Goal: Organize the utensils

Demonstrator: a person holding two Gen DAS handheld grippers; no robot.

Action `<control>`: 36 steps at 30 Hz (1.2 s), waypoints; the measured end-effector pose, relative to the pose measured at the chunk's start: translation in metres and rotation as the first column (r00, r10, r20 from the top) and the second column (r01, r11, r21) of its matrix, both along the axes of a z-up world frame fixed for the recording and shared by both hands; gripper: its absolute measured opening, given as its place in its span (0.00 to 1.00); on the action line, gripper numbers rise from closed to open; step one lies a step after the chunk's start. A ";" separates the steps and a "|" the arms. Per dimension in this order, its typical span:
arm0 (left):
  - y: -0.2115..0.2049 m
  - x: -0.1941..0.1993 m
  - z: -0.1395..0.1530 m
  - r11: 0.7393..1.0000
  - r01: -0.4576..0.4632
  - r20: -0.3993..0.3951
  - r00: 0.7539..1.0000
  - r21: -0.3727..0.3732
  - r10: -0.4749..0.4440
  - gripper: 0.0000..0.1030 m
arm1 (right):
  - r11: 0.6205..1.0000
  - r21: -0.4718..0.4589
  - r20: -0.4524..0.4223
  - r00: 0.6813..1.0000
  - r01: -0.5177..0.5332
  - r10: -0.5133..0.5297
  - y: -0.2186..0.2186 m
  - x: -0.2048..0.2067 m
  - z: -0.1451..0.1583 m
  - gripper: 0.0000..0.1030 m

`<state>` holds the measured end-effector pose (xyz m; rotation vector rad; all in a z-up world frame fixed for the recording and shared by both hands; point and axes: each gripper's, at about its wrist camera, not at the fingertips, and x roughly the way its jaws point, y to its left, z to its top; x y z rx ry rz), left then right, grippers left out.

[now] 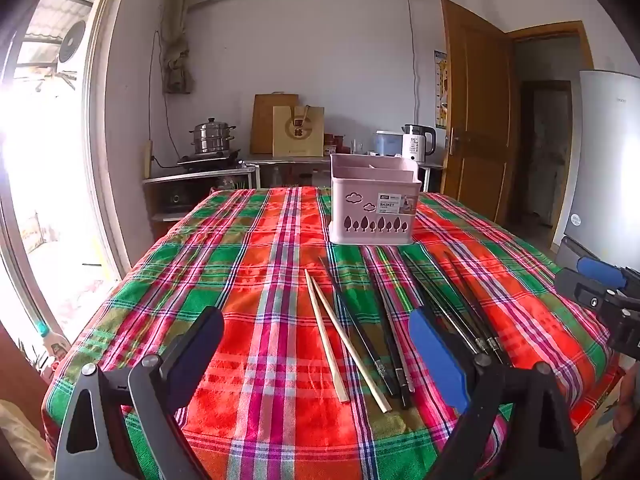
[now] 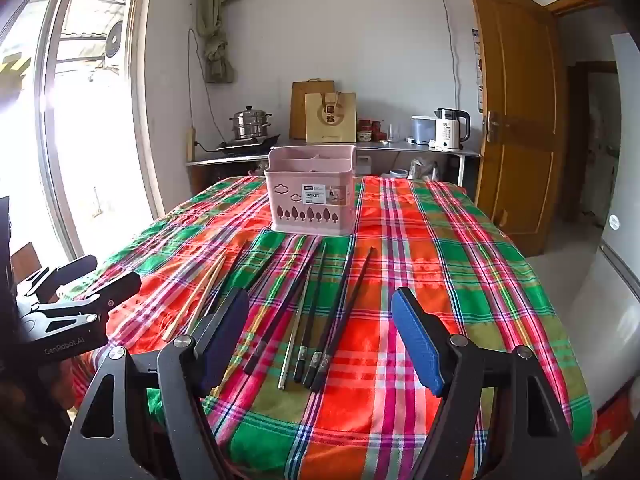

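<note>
Table [image 1: 256, 264] under a red, green and pink plaid cloth [image 2: 440, 272], fills most of both views. Fridge [image 1: 608, 160] stands off the table's right edge, brown door [image 2: 516, 120] behind it, counter with a steel pot [image 1: 212, 138] and white kettle [image 2: 450, 128] past the far edge.

Pink basket [image 1: 374, 208] sits upright near the far edge, roughly mid-width, divided compartments inside; contents can't be made out from this angle.

Chopsticks lie flat on the cloth between basket and near edge, all pointing roughly toward the basket. Dark chopsticks [image 2: 320, 312]: several in a loose fan, butt ends bunched toward the near edge, some touching. One thin silver-looking stick [image 2: 294, 332] lies among them. Pale wooden chopsticks [image 1: 340, 340], two, sit on the left of the dark group, crossing near their far tips.

Left gripper [image 1: 316, 356] hovers over the near edge, jaws spread wide, holding nothing; wooden pair and some dark sticks show between its fingers. Right gripper [image 2: 320, 336] same: wide apart, nothing gripped, above the dark bunch's butt ends, not touching.
</note>
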<state>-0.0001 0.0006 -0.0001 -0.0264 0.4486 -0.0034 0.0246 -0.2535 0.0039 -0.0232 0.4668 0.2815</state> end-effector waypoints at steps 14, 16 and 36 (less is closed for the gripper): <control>0.002 -0.002 -0.002 1.000 -0.008 0.001 1.000 0.025 0.008 0.92 | 1.000 -0.001 0.001 1.000 0.002 -0.002 -0.003 -0.001 0.003 0.72; -0.001 -0.004 -0.002 1.000 -0.009 0.005 1.000 0.024 0.009 0.92 | 1.000 0.000 0.001 1.000 0.002 -0.002 -0.001 0.000 0.002 0.72; -0.001 -0.010 0.004 1.000 -0.007 0.011 1.000 0.022 0.007 0.92 | 1.000 -0.002 0.004 1.000 0.004 -0.004 0.000 0.000 0.003 0.72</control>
